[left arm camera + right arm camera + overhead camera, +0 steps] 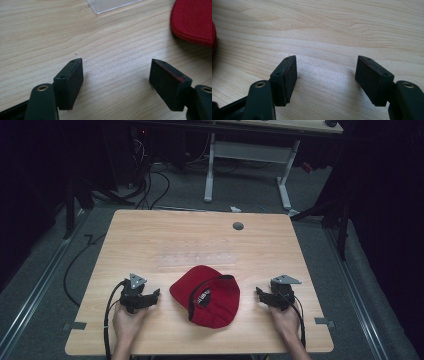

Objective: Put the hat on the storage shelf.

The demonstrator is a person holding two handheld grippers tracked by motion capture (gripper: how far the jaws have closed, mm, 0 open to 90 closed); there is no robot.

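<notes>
- left gripper (117, 72): jaws wide apart, nothing between them, just bare wood grain. Pads are flat black blocks, matte, faint red smudge on the edge of one pad.
- right gripper (325, 68): jaws also spread wide, nothing held; same black rectangular pads with small screw holes on top, brass-coloured fasteners at the knuckles.
- In the high view the left gripper (150, 297) sits low over the table, jaws pointing toward the cap; left hand (127, 320) wrapped round the body from behind, forearm coming in from the bottom edge, black cable trailing back.
- right gripper (261, 295) mirrors it, jaws pointing inward at the cap; right hand (285, 320) behind it, forearm angled in from the lower right. Grey three-cornered plate on top of each.
- red cap (207, 295): between the two grippers, near both, touching neither. Lies upside down on the near half of the table, cloth, rounded crown, curved brim, dark inner band with a white label.
- Edge of the red cap (192, 22) is at the top right of the left gripper view, stitched rows visible on the fabric.
- table (150, 235): light wood laminate, rectangular, rounded corners, grey round grommet (238, 226) near the far edge.
- clear plastic sheet (112, 4), flat, on the wood beyond the left jaws.
</notes>
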